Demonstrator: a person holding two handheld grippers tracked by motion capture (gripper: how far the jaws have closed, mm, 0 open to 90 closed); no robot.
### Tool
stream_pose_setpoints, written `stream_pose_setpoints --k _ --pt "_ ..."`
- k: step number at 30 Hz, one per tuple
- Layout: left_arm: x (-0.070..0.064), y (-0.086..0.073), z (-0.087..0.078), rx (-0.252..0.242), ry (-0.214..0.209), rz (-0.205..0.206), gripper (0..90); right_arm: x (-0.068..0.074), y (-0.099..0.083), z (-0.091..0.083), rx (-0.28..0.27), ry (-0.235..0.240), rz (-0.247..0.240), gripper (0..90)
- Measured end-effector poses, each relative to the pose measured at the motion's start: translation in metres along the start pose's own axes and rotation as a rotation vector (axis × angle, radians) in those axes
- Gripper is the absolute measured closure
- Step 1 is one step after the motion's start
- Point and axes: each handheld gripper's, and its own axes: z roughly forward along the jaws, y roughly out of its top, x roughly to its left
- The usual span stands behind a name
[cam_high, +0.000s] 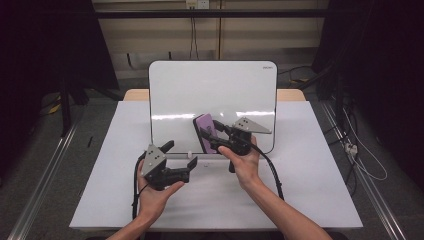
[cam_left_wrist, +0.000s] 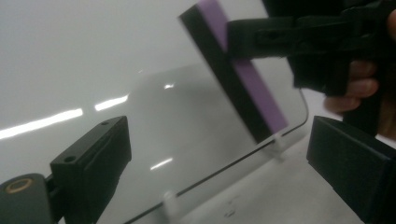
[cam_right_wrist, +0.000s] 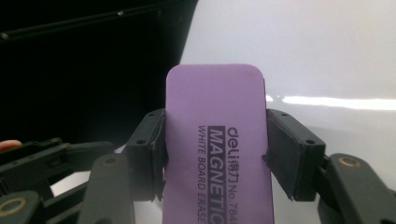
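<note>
A purple whiteboard eraser (cam_high: 204, 131) with a black felt side is held against the lower middle of an upright whiteboard (cam_high: 212, 90). My right gripper (cam_high: 214, 136) is shut on it across its width. In the right gripper view the eraser (cam_right_wrist: 217, 140) stands lengthwise between the two pads (cam_right_wrist: 289, 154), printed side toward the camera, with the whiteboard (cam_right_wrist: 317, 56) behind it. My left gripper (cam_high: 180, 154) is open just left of and below the eraser, with nothing between its jaws. The left gripper view shows the eraser (cam_left_wrist: 252, 88) tilted on the board (cam_left_wrist: 93, 56), with the right gripper (cam_left_wrist: 280, 37) clamped on it.
The whiteboard stands on small white feet (cam_left_wrist: 170, 201) on a white table top (cam_high: 300, 190). Cables trail from both grippers toward the front edge. More cables lie on the floor at the right (cam_high: 360, 150). Dark curtains flank the table.
</note>
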Motion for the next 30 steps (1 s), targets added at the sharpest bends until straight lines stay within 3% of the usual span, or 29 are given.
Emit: stream_pose_setpoints --k 5,11,14,17,23,30 --pt "-0.009 0.003 0.015 -0.045 -0.005 -0.012 10.0 0.003 -0.001 0.001 -0.027 0.026 0.032 42.1" --pt "-0.007 -0.001 0.029 -0.071 -0.035 -0.159 19.9 0.008 -0.001 -0.001 -0.038 0.039 0.052 42.1" --pt "-0.006 -0.002 0.030 -0.074 -0.042 -0.154 28.9 0.011 -0.002 -0.001 -0.047 0.042 0.055 42.1" --pt "-0.004 -0.003 0.030 -0.087 -0.049 -0.185 35.9 0.009 -0.004 -0.001 -0.044 0.029 0.046 42.1" --pt "-0.001 -0.004 0.030 -0.092 -0.069 -0.196 52.4 0.008 -0.009 -0.001 -0.036 0.019 0.047 42.1" --pt "-0.001 -0.003 0.031 -0.084 -0.068 -0.210 58.7 0.010 -0.009 -0.003 -0.046 0.010 0.036 42.1"
